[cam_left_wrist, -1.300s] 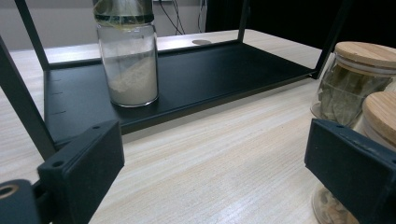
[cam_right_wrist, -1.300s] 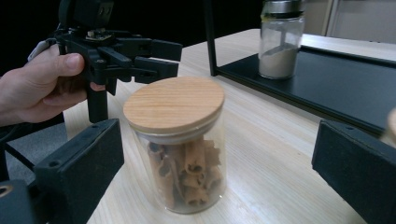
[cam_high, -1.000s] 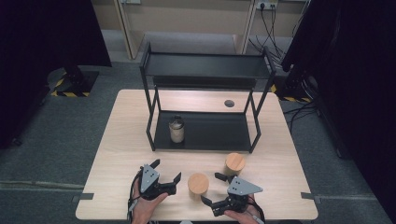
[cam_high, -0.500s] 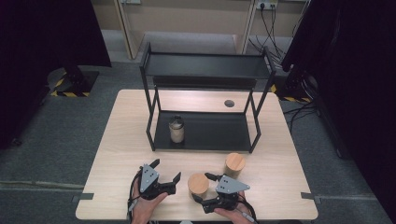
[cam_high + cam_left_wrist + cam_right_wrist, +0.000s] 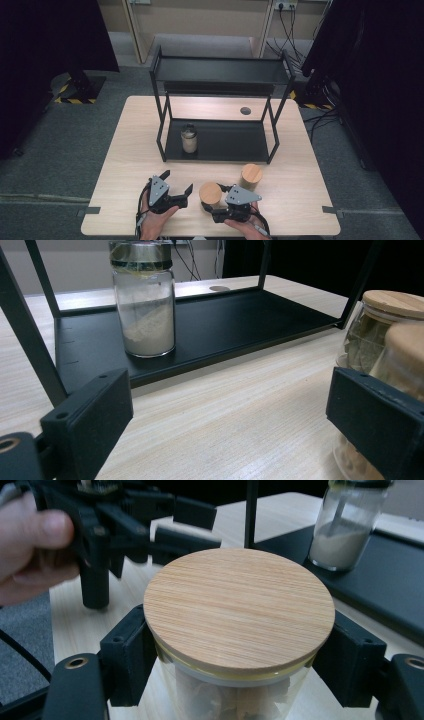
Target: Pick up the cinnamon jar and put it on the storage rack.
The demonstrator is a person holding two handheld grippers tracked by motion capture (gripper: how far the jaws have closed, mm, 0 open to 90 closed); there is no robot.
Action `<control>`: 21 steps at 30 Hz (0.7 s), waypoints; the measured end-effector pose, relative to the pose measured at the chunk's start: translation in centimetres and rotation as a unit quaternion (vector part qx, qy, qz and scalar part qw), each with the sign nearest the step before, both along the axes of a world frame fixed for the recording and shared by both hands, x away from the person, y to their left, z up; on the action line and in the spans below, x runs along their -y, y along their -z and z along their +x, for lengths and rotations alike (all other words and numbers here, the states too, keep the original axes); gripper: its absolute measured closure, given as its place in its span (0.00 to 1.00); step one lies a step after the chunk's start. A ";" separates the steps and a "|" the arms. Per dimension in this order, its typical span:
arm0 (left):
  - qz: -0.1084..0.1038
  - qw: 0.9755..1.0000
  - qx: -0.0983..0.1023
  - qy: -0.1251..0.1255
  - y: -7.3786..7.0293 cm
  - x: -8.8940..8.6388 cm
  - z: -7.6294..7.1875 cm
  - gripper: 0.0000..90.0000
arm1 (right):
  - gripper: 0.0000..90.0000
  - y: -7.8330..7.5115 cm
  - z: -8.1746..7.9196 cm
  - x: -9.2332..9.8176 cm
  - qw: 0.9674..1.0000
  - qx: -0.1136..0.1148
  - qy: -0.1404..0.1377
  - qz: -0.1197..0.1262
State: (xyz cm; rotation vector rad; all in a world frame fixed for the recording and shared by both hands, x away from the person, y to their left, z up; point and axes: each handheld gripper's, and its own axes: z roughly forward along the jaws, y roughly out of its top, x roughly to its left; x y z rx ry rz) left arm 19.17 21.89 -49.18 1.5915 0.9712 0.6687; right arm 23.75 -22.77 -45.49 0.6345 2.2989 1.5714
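A glass jar with a round wooden lid (image 5: 210, 192) stands near the table's front edge. My right gripper (image 5: 213, 204) is shut on it just under the lid (image 5: 239, 610); its jaws have just been closing with the jar between them, and both pads (image 5: 127, 655) press the glass. A second wooden-lidded jar (image 5: 250, 176) stands behind it to the right. A small jar of white powder (image 5: 189, 138) sits on the lower shelf of the black rack (image 5: 235, 142). My left gripper (image 5: 177, 182) stands open to the left of the held jar, nothing between its pads (image 5: 90, 425).
The black two-shelf rack (image 5: 220, 70) spans the middle of the wooden table (image 5: 130, 150), its legs (image 5: 30, 340) close ahead of the left gripper. A round hole (image 5: 245, 110) is in the tabletop behind the rack. Dark curtains and floor cables surround the table.
My right gripper moved left to the nearer wooden-lidded jar and closed its jaws around it. The left gripper stayed where it was, still open.
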 end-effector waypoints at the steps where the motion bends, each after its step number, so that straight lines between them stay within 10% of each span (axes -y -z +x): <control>1: -0.001 1.000 0.000 0.000 0.0 0.0 0.0 0.05 | 0.29 -0.3 0.1 0.0 1.000 0.001 -0.001 0.000; 8: -0.001 1.000 -0.001 -0.002 0.0 0.0 0.0 0.05 | 0.29 -2.8 1.0 -0.8 1.000 0.002 0.011 -0.005; 21: 0.001 1.000 -0.001 -0.003 0.1 -0.1 0.1 0.05 | 0.29 -4.1 3.1 -4.6 0.993 -0.008 0.114 -0.007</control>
